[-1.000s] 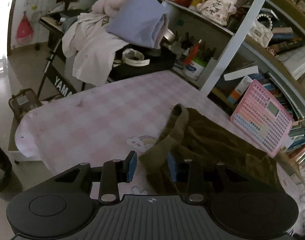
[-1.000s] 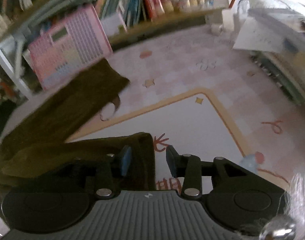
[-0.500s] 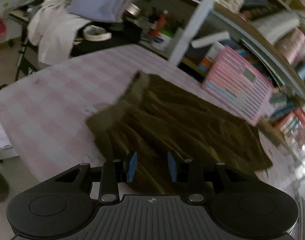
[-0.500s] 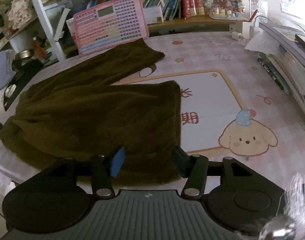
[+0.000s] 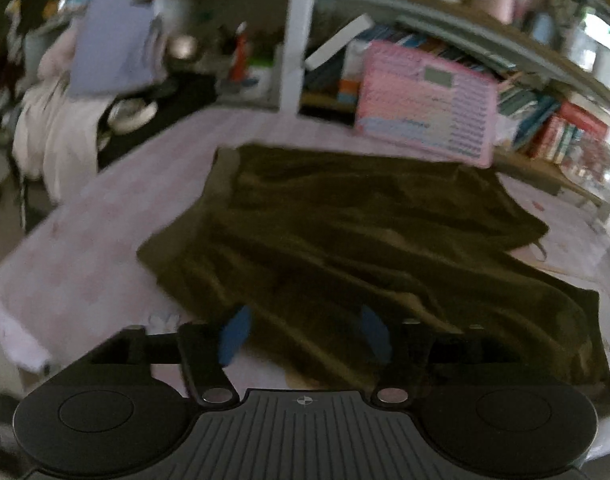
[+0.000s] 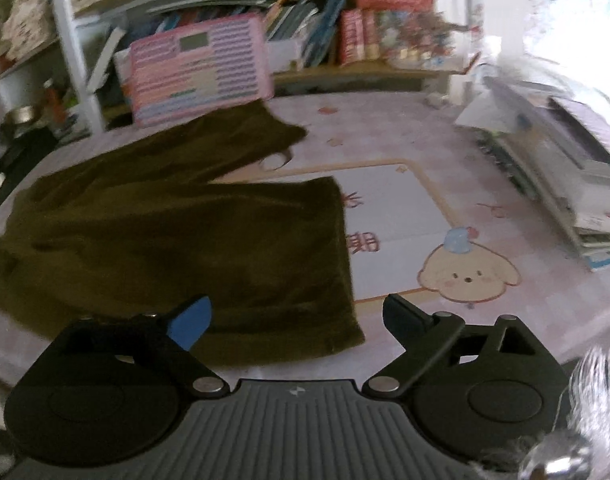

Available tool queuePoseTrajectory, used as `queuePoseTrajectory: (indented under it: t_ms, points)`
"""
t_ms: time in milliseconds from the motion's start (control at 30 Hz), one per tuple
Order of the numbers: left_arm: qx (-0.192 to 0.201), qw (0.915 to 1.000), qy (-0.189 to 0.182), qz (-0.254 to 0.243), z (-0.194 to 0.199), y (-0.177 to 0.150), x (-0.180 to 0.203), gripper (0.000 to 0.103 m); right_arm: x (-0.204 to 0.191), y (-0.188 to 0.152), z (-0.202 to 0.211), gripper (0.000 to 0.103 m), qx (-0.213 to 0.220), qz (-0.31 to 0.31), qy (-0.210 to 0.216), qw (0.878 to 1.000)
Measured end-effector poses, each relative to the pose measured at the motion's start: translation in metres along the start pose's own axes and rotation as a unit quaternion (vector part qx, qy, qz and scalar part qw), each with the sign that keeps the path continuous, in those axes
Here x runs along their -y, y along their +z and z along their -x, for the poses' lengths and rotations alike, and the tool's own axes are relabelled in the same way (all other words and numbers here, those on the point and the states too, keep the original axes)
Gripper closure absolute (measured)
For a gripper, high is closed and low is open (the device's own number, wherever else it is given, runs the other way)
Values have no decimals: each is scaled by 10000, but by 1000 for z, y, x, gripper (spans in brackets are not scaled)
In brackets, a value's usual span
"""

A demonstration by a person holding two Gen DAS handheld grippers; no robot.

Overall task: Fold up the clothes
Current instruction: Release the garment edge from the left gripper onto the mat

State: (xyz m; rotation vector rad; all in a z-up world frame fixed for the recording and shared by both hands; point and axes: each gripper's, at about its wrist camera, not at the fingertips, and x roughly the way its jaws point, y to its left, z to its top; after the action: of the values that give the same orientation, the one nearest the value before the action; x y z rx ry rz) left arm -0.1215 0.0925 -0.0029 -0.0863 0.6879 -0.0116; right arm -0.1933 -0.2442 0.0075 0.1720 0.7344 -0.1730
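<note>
A pair of dark olive-brown trousers lies spread flat on the pink checked table, waistband to the left, two legs reaching right. In the right wrist view the trousers show both legs, the near leg ending at a hem by the mat. My left gripper is open and empty, just above the near edge of the cloth. My right gripper is wide open and empty, above the near leg's hem.
A pink toy keyboard leans on the bookshelf behind the trousers; it also shows in the right wrist view. A pile of white and lilac clothes sits at far left. A puppy-print mat and stacked books lie right.
Both grippers have opened wider and let go of the trousers, which now lie flat. Both views have drawn back and turned toward the cloth's middle.
</note>
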Motion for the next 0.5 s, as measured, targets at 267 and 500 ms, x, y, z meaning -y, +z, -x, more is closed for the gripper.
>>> queuePoseTrajectory:
  t_ms: [267, 500]
  points:
    - [112, 9980, -361, -511, 11, -6, -4, 27, -26, -8, 16, 4, 105, -121, -299, 9994]
    - [123, 9946, -639, -809, 16, -9, -12, 15, -53, -12, 24, 4, 131, -189, -467, 9986]
